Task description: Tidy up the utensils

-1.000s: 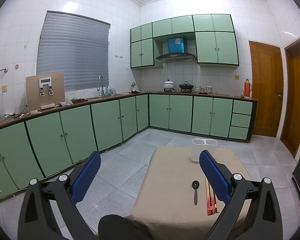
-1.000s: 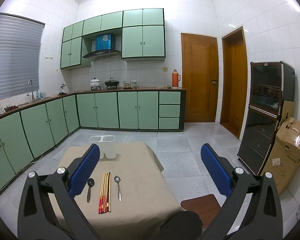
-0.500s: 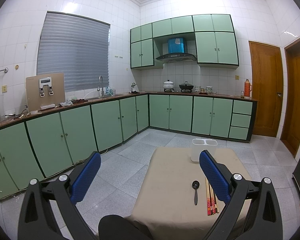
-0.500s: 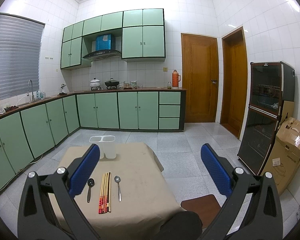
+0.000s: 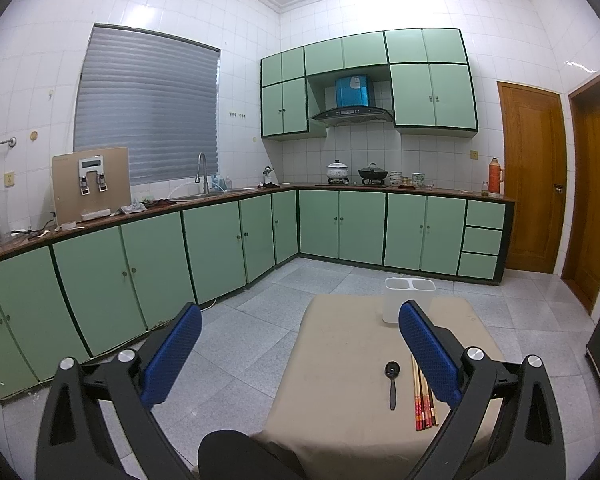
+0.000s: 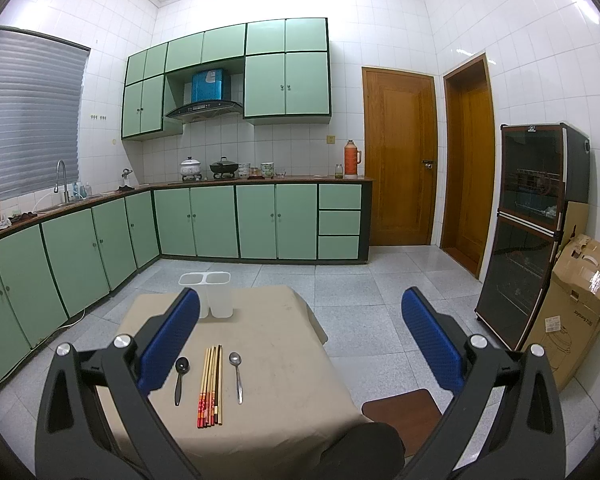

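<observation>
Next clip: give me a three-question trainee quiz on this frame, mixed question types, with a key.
1. True or false: the white holder already contains utensils.
2. What lies between the black spoon and the metal spoon?
A. a fork
B. chopsticks
C. a knife
3. Fill in: both the left gripper and right gripper are ___, holding nothing.

Key: 1 false, both compartments look empty; 2 B; 3 open.

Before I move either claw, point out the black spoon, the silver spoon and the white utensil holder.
black spoon (image 6: 182, 366): right wrist view, on its bowl.
silver spoon (image 6: 235, 358): right wrist view, on its bowl.
white utensil holder (image 6: 219, 300): right wrist view, on the right compartment's front wall.
</observation>
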The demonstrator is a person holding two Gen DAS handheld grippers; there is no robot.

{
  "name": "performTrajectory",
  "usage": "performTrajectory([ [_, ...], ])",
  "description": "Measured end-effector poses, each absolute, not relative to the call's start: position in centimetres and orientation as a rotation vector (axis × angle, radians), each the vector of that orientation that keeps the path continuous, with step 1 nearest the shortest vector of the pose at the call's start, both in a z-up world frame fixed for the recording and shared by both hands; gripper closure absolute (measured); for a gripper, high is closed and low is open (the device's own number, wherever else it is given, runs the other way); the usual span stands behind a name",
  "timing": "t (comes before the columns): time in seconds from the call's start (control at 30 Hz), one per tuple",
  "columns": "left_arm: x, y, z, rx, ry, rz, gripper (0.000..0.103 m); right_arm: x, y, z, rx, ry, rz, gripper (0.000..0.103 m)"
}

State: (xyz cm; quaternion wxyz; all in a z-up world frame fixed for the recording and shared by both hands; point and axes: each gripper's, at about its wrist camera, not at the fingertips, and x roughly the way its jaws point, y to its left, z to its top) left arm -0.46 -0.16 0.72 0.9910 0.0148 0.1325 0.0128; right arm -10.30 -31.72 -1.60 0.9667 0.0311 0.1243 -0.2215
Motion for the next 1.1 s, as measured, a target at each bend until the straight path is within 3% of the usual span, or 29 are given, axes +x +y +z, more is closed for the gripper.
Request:
performTrajectory([
  [0.93,-0.4,-0.1,0.4,0.031,0.268,0.026,0.006,-10.2,-31.7,-1.5,0.064,0.253,-0.446,0.005],
  [1.1,3.0,-0.4,-2.4,0.033,0.384,-0.038,0.006,-8.4,-31.6,-2.5,0.049,0.287,-0.409,0.005],
])
